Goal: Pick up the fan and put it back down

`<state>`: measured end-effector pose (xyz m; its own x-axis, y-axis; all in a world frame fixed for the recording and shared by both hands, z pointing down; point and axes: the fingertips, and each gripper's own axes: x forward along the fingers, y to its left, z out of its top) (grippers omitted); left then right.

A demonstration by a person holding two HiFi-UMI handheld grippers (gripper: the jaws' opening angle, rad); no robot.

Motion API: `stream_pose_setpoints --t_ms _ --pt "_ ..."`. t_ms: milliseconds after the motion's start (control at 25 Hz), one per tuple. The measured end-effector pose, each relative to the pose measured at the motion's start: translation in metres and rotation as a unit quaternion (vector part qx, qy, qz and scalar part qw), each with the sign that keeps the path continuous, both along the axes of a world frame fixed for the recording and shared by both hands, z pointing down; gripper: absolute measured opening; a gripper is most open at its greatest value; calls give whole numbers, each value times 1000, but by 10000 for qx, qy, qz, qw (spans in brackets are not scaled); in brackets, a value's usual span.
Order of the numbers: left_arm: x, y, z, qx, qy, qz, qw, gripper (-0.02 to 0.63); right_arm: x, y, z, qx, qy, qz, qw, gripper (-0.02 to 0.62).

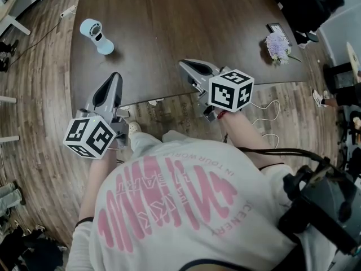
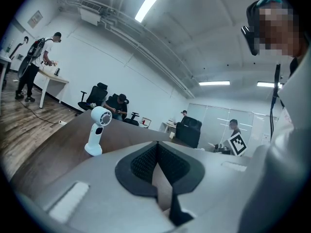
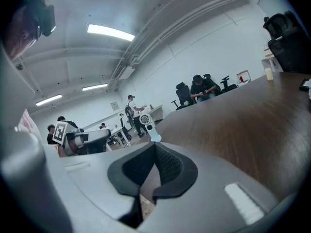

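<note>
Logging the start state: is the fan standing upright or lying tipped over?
Upright. The fan stands on its base on the table, head uppermost.

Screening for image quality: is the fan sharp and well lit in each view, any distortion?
Head view: fan sharp, evenly lit, picture edges bent. Left gripper view: fan sharp, round dark vignette, bright ceiling light. Right gripper view: fan small, same vignette.

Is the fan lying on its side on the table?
No, in the left gripper view the fan stands upright on its base on the table.
</note>
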<state>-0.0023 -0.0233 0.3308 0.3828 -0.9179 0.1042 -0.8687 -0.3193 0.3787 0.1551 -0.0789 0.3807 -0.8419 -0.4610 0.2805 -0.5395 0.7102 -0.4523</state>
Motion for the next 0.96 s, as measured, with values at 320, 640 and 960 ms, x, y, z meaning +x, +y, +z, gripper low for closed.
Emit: stream_pose_setpoints --t_ms 320,640,960 --pt "-2 -3 0 14 -4 1 10000 18 -2 -1 2 -29 -21 2 10000 3" --pt "-1 -4 -4 89 -16 -6 10000 17 0 -2 0 38 1 -14 10000 3" --pt "1 -7 -4 100 4 18 9999 18 1 -4 1 34 35 2 10000 4"
